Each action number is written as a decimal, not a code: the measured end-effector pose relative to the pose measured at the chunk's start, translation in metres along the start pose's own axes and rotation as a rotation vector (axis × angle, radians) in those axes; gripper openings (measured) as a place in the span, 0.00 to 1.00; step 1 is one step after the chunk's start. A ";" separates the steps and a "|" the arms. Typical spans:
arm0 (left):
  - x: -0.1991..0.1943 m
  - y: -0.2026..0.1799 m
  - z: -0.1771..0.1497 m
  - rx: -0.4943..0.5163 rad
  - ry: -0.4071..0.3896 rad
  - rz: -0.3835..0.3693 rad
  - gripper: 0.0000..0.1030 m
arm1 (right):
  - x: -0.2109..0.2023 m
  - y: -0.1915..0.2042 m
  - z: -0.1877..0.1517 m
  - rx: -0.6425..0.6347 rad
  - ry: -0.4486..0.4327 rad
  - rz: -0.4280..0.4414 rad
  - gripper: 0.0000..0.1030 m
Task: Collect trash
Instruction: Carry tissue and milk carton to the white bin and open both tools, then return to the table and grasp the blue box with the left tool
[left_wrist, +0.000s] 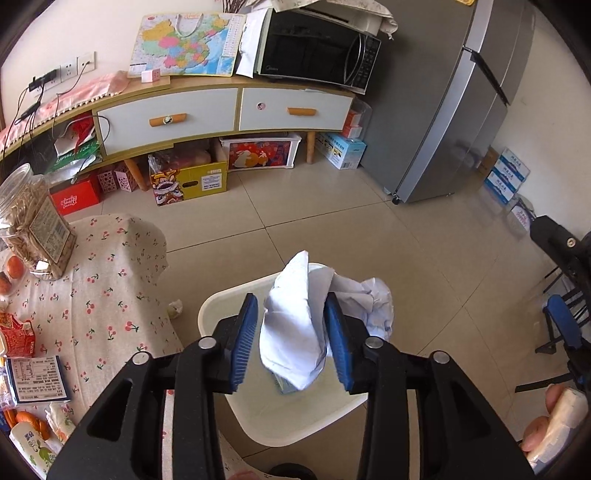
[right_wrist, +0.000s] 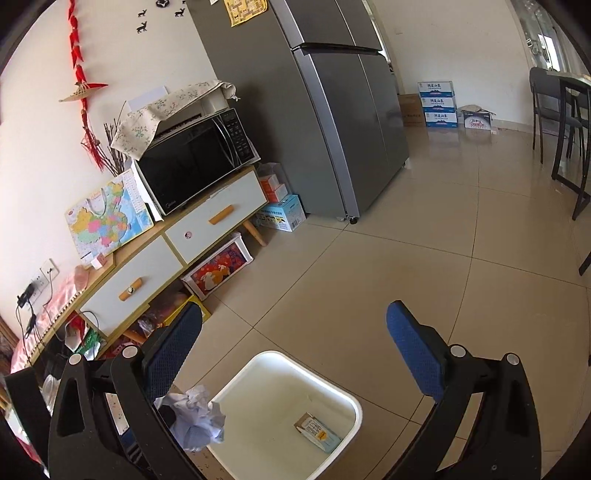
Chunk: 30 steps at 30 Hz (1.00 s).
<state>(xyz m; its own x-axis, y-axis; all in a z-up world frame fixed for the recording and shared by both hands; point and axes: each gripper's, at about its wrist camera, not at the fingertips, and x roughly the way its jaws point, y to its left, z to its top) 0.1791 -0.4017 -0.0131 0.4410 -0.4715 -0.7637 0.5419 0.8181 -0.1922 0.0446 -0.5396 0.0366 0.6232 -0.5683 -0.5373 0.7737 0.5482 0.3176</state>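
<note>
My left gripper (left_wrist: 291, 341) is shut on a crumpled white paper wad (left_wrist: 295, 332) and holds it above the white trash bin (left_wrist: 295, 435) on the floor. The same wad shows in the right wrist view (right_wrist: 197, 421), just left of the bin's rim (right_wrist: 354, 402). A small carton (right_wrist: 317, 432) lies inside the bin. My right gripper (right_wrist: 295, 350) is open and empty, above the bin.
A table with a cherry-print cloth (left_wrist: 92, 295) stands left, bearing a jar (left_wrist: 33, 221) and food packets. A small wad (left_wrist: 175, 308) lies on the floor by it. A cabinet (left_wrist: 221, 110) with a microwave (left_wrist: 317, 51) and a grey fridge (left_wrist: 454, 110) stand beyond.
</note>
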 end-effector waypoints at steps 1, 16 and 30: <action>0.001 -0.003 0.000 0.004 0.004 0.001 0.53 | -0.001 0.000 0.001 0.002 -0.008 -0.002 0.93; -0.099 0.050 -0.016 -0.042 -0.250 0.298 0.84 | -0.029 0.032 -0.011 -0.134 -0.045 0.088 0.93; -0.220 0.128 -0.063 -0.091 -0.433 0.568 0.94 | -0.103 0.117 -0.073 -0.323 -0.059 0.422 0.93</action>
<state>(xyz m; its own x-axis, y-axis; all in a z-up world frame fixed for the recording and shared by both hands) 0.1069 -0.1725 0.0913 0.8915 -0.0377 -0.4514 0.0912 0.9911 0.0974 0.0628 -0.3722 0.0715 0.8851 -0.2863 -0.3669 0.3860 0.8921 0.2349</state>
